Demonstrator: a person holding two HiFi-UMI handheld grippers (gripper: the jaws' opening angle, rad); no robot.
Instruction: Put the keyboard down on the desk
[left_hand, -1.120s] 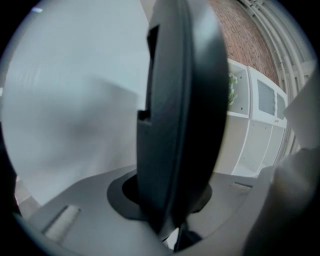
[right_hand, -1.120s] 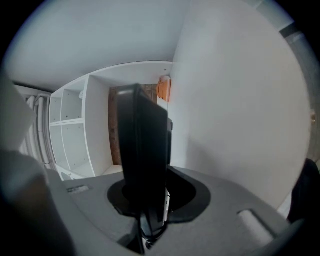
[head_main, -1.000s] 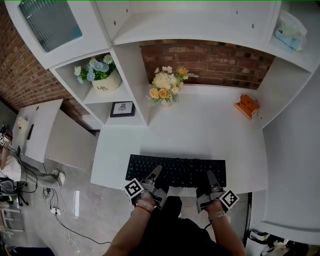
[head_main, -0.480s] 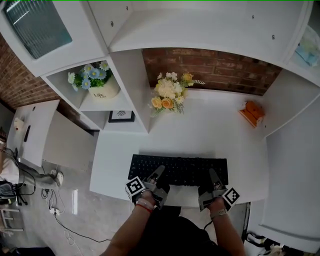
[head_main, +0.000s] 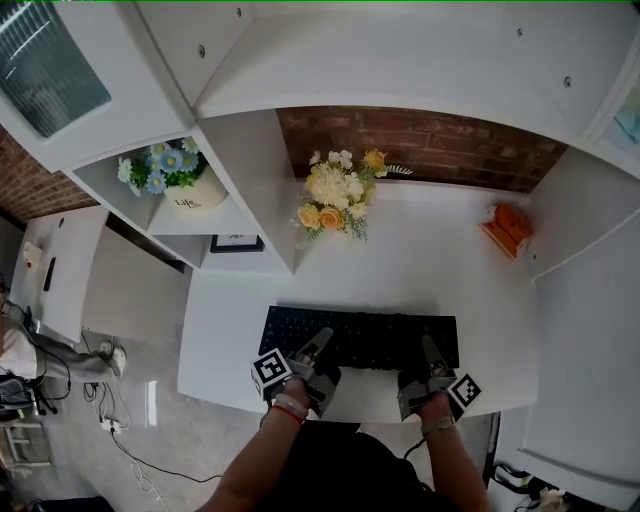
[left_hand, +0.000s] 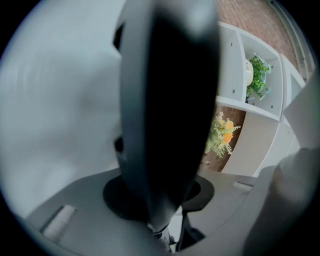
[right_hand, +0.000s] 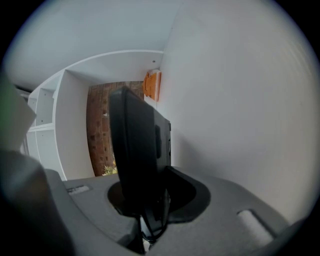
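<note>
White desk (head_main: 420, 270) fills most of the head view, w/ a white shelf unit (head_main: 250, 170) rising at its left & rear, and a brick wall (head_main: 440, 145) showing btwn the two at the back.

Black keyboard (head_main: 370, 335) lies lengthwise along the near edge of the desk, keys up, roughly parallel to that edge. Can't tell if its underside is touching the top or just above it; a soft shadow runs along its far side.

Left gripper (head_main: 318, 345) comes in from the near side at the keyboard's left part, jaws closed down on its front edge. In the left gripper view the board stands edge-on btwn the jaws as a dark slab & fills the middle of the pic. Right gripper (head_main: 430, 350) does the same at the right part, jaws clamped on the front edge. Right gripper view shows the board edge-on in the grip, white desk surface to one side.

Yellow & cream bouquet (head_main: 335, 195) sits at the desk's rear left, just beside the shelf unit's side panel. Blue-flowered pot (head_main: 175, 180) is in the upper cubby. Small picture frame (head_main: 237, 243) is in the cubby below it. Small orange object (head_main: 508, 228) sits at the rear right, well apart from the keyboard; what it is can't be told.
</note>
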